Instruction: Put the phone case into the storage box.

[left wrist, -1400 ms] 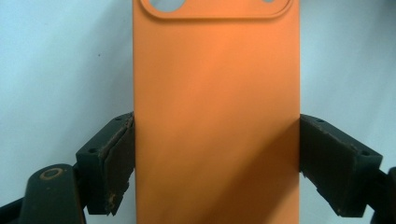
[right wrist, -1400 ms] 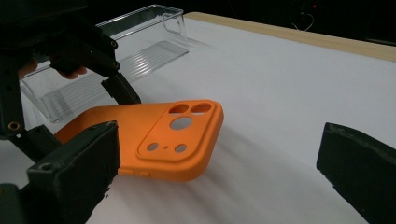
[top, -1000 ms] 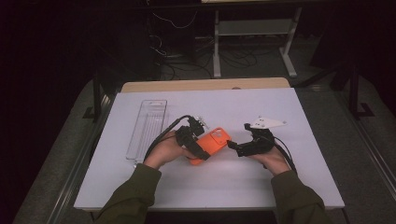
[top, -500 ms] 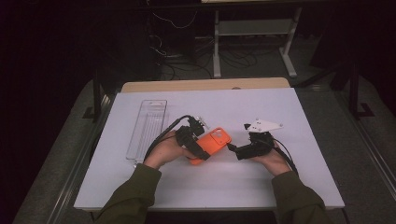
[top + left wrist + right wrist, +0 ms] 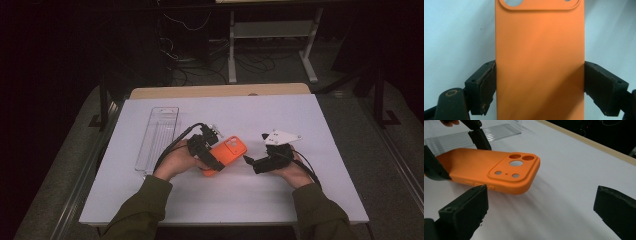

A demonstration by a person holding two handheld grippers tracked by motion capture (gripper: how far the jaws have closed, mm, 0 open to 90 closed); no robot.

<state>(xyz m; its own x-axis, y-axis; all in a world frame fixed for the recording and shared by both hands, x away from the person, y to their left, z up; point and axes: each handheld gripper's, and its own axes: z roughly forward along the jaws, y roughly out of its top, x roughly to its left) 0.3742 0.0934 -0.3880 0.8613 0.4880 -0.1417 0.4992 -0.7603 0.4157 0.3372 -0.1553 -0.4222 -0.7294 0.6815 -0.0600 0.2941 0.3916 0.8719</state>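
Observation:
An orange phone case (image 5: 230, 150) with a raised camera cutout is held just above the white table, near its middle. My left gripper (image 5: 212, 156) is shut on it: in the left gripper view both black pads press the long sides of the case (image 5: 539, 50). My right gripper (image 5: 248, 161) sits just right of the case, pointing at its camera end, and is open. In the right gripper view its two jaws stand wide apart with nothing between them, and the case (image 5: 486, 170) lies a little beyond them, gripped at its far end by the left gripper (image 5: 456, 155).
A long clear plastic tray (image 5: 157, 137) lies on the white table (image 5: 250, 200) left of the hands, and shows behind the case as the tray (image 5: 474, 135). A wooden edge (image 5: 220, 91) runs along the table's far side. Dark floor, cables and a metal stand lie beyond.

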